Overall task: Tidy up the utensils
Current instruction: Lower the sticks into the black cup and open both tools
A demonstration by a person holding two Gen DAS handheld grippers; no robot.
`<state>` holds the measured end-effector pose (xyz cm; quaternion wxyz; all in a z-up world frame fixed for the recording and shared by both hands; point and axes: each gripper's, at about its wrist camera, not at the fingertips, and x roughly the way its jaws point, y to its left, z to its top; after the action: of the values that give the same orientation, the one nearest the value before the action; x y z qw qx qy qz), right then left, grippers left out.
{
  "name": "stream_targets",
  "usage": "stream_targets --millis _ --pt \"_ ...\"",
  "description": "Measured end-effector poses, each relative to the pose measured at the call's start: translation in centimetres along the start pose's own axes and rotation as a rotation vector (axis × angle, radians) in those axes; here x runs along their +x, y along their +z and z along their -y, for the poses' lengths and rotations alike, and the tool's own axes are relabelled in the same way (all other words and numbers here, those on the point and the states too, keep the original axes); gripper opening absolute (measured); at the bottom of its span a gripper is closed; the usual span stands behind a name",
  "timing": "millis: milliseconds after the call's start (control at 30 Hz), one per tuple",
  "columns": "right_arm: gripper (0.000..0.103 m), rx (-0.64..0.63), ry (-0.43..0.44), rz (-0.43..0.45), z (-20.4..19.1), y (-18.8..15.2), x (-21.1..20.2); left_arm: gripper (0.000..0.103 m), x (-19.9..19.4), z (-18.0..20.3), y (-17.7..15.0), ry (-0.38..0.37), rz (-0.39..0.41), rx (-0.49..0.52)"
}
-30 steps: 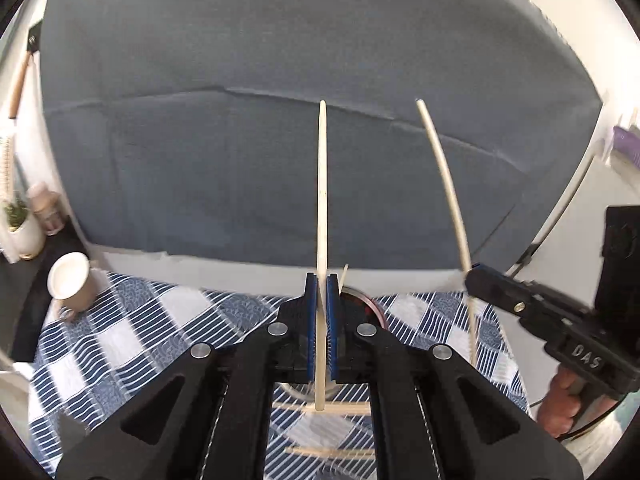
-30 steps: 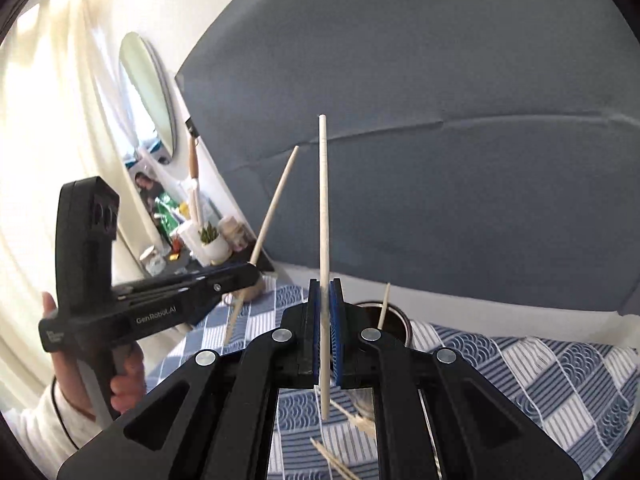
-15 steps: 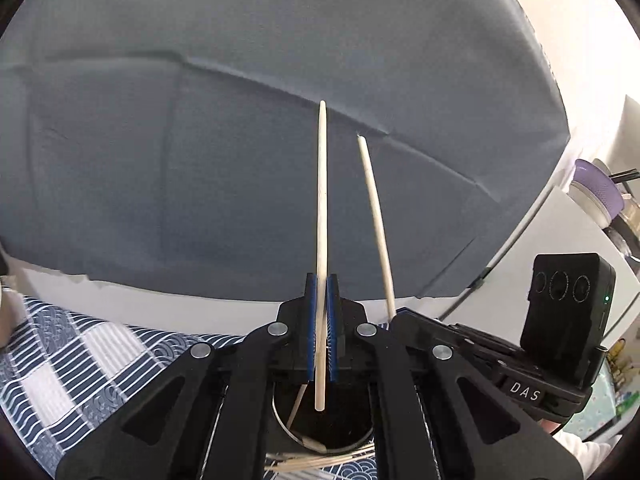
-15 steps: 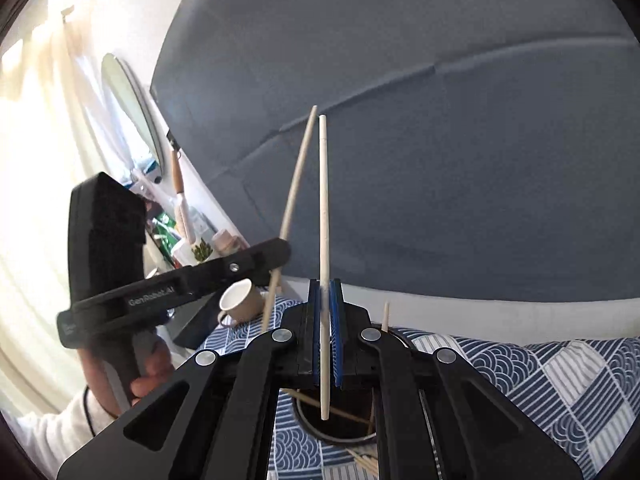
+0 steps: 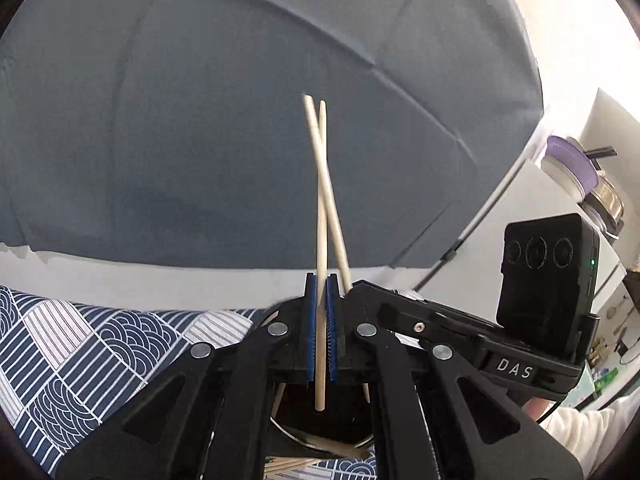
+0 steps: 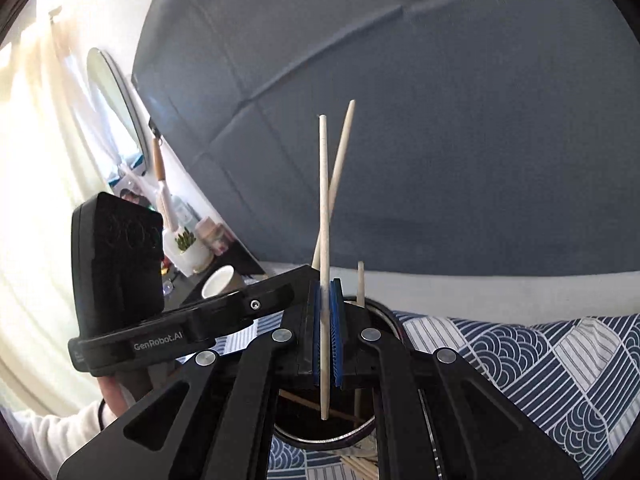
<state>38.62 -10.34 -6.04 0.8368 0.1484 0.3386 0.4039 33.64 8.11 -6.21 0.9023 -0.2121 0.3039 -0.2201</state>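
My left gripper (image 5: 321, 280) is shut on an upright pale wooden chopstick (image 5: 321, 208). My right gripper (image 6: 327, 284) is shut on another upright chopstick (image 6: 323, 200). Both hold their sticks right over a dark round holder (image 6: 360, 430), whose rim also shows in the left wrist view (image 5: 296, 438). The two grippers are side by side and the sticks cross in both views. The right gripper shows in the left wrist view (image 5: 354, 288), the left gripper in the right wrist view (image 6: 308, 276). One chopstick (image 6: 361, 284) stands in the holder.
Loose chopsticks (image 5: 296, 462) lie on the blue patterned tablecloth (image 5: 80, 352) by the holder. A grey backdrop (image 5: 200, 120) hangs behind. A white cup (image 6: 218, 282) and a potted plant (image 6: 186, 246) stand at the far left.
Both grippers moved together over the holder. The two held chopsticks, apart before, now cross each other. The holder has come closer under the fingers.
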Motion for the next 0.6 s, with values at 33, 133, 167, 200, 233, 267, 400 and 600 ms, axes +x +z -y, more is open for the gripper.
stream_targets --millis 33,133,167,200,233,267,400,600 --pt "0.005 -0.003 -0.002 -0.005 -0.1 -0.2 0.2 0.005 -0.1 0.0 -0.1 0.004 -0.004 0.004" --pt "0.005 -0.004 -0.011 -0.019 -0.2 -0.9 0.5 0.005 0.0 0.4 -0.6 0.029 -0.02 0.038" --pt "0.005 -0.005 -0.018 -0.021 0.2 -1.3 0.0 0.005 -0.2 0.7 -0.8 0.034 -0.02 0.053" --pt "0.005 -0.008 -0.025 -0.023 0.2 -1.4 0.0 0.005 -0.3 0.8 -1.0 0.039 -0.02 0.063" --pt "0.005 -0.011 -0.03 -0.027 0.1 -1.6 0.0 0.005 -0.3 1.1 -1.2 0.047 -0.022 0.075" --pt "0.005 -0.011 -0.034 -0.032 0.2 -1.7 0.0 0.005 -0.4 1.4 -1.3 0.05 -0.024 0.086" --pt "0.005 -0.033 -0.055 -0.051 0.1 -2.5 -0.7 0.005 -0.7 1.9 -2.1 0.06 -0.031 0.11" --pt "0.005 -0.077 -0.079 -0.07 -0.7 -3.4 -1.9 0.005 -1.6 1.9 -2.8 0.106 -0.06 0.128"
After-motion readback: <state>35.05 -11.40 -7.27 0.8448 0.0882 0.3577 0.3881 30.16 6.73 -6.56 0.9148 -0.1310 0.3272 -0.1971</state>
